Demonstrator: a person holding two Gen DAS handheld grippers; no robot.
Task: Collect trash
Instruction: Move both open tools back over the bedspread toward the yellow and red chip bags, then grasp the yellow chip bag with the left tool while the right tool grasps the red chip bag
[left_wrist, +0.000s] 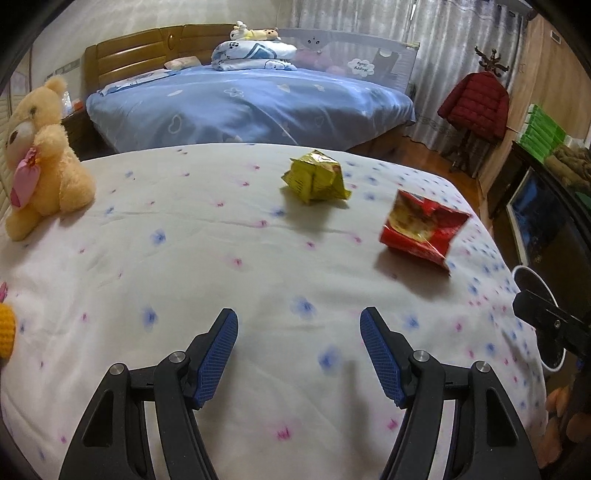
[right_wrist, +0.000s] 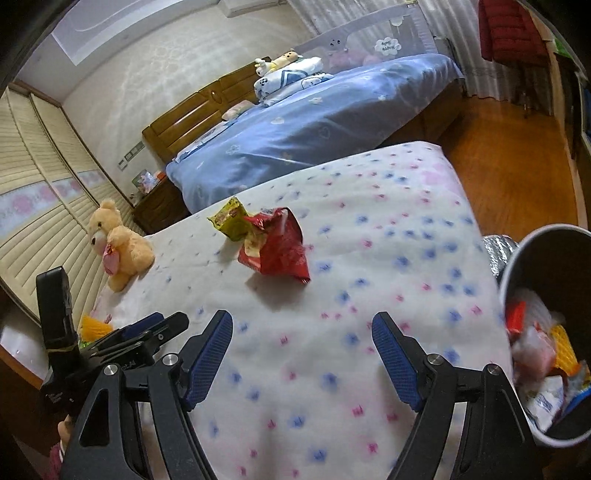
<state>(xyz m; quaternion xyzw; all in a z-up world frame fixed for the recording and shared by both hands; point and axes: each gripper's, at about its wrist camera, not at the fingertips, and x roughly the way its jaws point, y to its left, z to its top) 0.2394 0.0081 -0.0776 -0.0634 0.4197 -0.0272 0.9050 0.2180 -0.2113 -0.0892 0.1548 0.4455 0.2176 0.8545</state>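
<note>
on the white bed cover (left_wrist: 184, 258) with little pink and blue flowers lie two empty snack bags. the yellow snack bag (left_wrist: 316, 181) is crumpled up and sits farther away. the red snack bag (left_wrist: 421, 229) is nearer and off to the right of it in the left wrist view. in that view the two bags lie apart; in the right wrist view the red one partly hides the yellow one.

the left gripper (left_wrist: 299, 354) is above the cover with its blue fingers (left_wrist: 218, 354) wide apart. nothing is between them. the right gripper (right_wrist: 303, 358) is above the cover too, and its fingers stand wide apart with nothing in them. both bags are well ahead of the fingers and not touched.

a trash bin (right_wrist: 546, 240) stands at the right edge of the bed, just beside the cover. there are already wrappers inside it.

a yellow teddy bear (left_wrist: 40, 158) with a pink heart sits at the left side of the cover. behind is another bed with a blue blanket (left_wrist: 251, 107). a red jacket (left_wrist: 476, 105) hangs on a stand by the curtain.
</note>
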